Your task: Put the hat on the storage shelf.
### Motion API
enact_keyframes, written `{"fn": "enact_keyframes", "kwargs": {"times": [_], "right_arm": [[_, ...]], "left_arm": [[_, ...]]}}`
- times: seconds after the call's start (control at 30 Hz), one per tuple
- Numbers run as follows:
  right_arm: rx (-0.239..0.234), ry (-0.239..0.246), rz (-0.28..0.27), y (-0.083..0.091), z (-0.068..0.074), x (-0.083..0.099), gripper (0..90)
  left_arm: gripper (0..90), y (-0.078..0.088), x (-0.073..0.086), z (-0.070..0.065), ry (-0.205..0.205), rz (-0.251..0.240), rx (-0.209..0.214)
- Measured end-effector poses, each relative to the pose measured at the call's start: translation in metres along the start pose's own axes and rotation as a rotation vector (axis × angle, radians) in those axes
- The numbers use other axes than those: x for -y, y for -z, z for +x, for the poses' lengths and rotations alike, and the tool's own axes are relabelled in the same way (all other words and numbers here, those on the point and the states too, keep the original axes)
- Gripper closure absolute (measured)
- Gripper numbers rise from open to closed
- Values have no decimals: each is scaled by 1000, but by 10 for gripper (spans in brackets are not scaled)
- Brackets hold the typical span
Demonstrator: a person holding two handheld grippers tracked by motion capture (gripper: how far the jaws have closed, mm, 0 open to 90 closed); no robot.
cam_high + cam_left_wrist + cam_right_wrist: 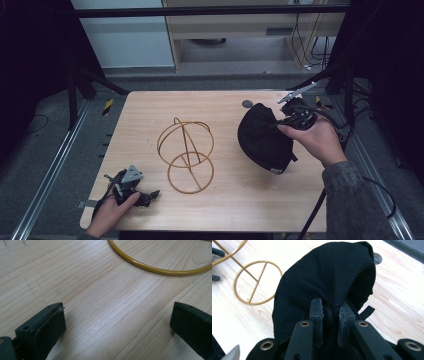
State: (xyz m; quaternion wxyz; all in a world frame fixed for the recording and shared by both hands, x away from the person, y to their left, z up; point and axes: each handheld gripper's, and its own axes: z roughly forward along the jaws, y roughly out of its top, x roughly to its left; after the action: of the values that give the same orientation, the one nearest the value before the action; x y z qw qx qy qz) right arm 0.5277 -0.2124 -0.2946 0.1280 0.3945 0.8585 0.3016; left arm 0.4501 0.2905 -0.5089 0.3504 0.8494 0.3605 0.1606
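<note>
A black cap (264, 137) hangs above the right half of the wooden table (220, 200), pinched at its back edge by my right gripper (286, 120). In the right gripper view the two jaws are shut on a fold of the cap (324, 282), and my right gripper (331, 312) points down at the table. A gold wire stand (186, 155) of two rings stands at the table's middle; the stand (253, 281) also appears at that view's left. My left gripper (150, 196) rests open near the front left corner, its fingers (51, 326) wide apart over bare wood, with the stand's base ring (160, 267) ahead.
A small round grey disc (247, 104) lies at the table's far edge behind the cap. Dark frame posts (75, 95) stand beside the table on both sides. A cable (315, 212) trails from the right gripper down past the sleeve.
</note>
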Motion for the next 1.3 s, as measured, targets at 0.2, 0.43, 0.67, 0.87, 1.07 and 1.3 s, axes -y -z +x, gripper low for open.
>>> {"fn": "enact_keyframes", "kwargs": {"times": [0.2,0.43,0.67,0.87,1.07,1.3], "right_arm": [[6,5,-21,12,3,-3,778],[5,6,-65,25,7,-7,780],[-1,24,-119,41,14,-10,781],[-2,39,-146,53,22,-13,781],[-6,66,-169,62,32,-18,781],[-19,88,-210,72,44,-23,781]], "left_arm": [[0,0,0,0,0,0,0],[0,0,0,0,0,0,0],[0,0,0,0,0,0,0],[0,0,0,0,0,0,0],[0,0,0,0,0,0,0],[0,0,0,0,0,1,0]]}}
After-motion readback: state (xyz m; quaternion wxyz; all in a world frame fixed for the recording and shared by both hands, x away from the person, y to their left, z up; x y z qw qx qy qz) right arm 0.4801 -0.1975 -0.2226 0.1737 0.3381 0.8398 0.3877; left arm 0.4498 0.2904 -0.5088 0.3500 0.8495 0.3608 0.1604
